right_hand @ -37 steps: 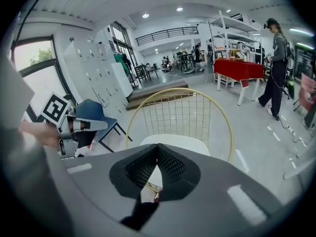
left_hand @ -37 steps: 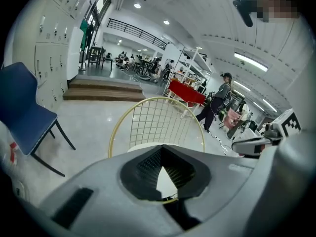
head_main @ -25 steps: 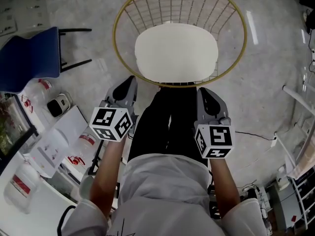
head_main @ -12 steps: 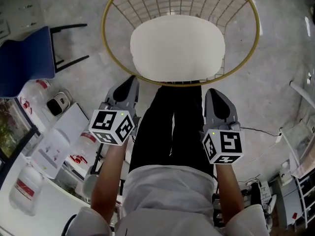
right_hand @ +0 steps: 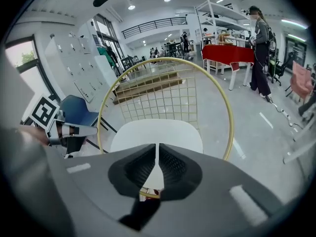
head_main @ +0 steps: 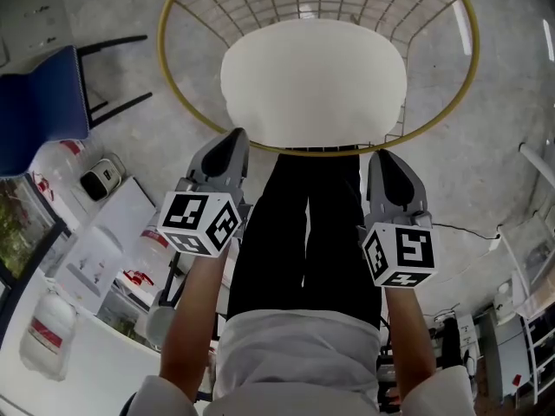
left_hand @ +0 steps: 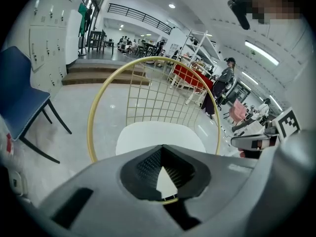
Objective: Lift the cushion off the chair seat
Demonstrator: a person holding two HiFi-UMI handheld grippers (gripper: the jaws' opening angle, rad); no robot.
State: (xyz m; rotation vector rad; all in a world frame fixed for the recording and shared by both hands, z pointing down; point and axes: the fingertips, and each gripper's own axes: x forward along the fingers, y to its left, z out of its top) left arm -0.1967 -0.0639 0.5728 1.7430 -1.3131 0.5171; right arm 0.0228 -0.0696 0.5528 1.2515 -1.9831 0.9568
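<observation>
Both grippers have dropped lower vs a sec ago, and the chair (head_main: 323, 152) now fills more of the head view, its gold rim spreading wider across the top. L gripper (head_main: 232, 137) sits just off the front-left of the rim, R gripper (head_main: 386, 156) just off the front-right; both point down and fwd at the seat, neither touching it. Person's dark trousers (head_main: 303, 232) run between the two, up to the front edge of the rim.

Cushion (head_main: 314, 81), white and rounded, lies flat on the seat inside the wire shell. Its front edge is close to the front of the rim and the wire-grid back rises behind it. Not lifted yet.

L gripper view: jaws closed, tips meeting, nothing between them. Cushion (left_hand: 158, 135) shows beyond and above the tips.

R gripper view: jaws have just been easing apart and now stand barely ajar, a thin slit between the pads, nothing in it. Cushion (right_hand: 158, 132) lies straight ahead past the tips.

Marker cubes face up on both grippers, L cube (head_main: 199, 222) and R cube (head_main: 399, 254).

Blue chair (head_main: 39, 102) stands on the floor well off to the L of the gold one. White table (head_main: 52, 367) in the lower-left corner carries a clear bottle (head_main: 43, 332) w/ a red label near its L edge.
</observation>
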